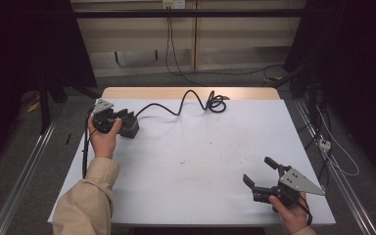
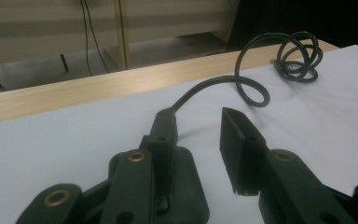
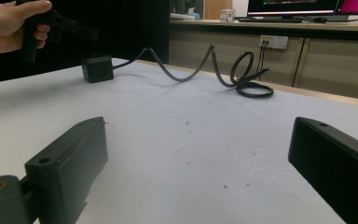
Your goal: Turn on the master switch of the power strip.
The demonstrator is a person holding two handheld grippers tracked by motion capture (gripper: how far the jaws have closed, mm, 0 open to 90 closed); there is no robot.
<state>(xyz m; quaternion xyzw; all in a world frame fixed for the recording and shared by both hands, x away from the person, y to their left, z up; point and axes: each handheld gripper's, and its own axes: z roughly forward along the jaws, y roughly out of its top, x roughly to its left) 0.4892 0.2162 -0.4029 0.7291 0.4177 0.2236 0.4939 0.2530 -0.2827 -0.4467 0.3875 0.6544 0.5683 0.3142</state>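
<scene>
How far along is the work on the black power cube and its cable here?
Early stage. Done: the left hand-held gripper has reached the black power cube at the table's far left. In hand: its jaws straddle the cube, one alongside it, grip unconfirmed. Left: the cable lies looped and coiled; the right hand-held gripper waits open.

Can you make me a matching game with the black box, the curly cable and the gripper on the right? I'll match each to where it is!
1 black cube-shaped plastic socket box
2 coiled end of the black rubber cable
3 right gripper

a near the white table's far edge
b at the near corner, wide open
c by the left gripper

Pairs: 1-c, 2-a, 3-b
</scene>
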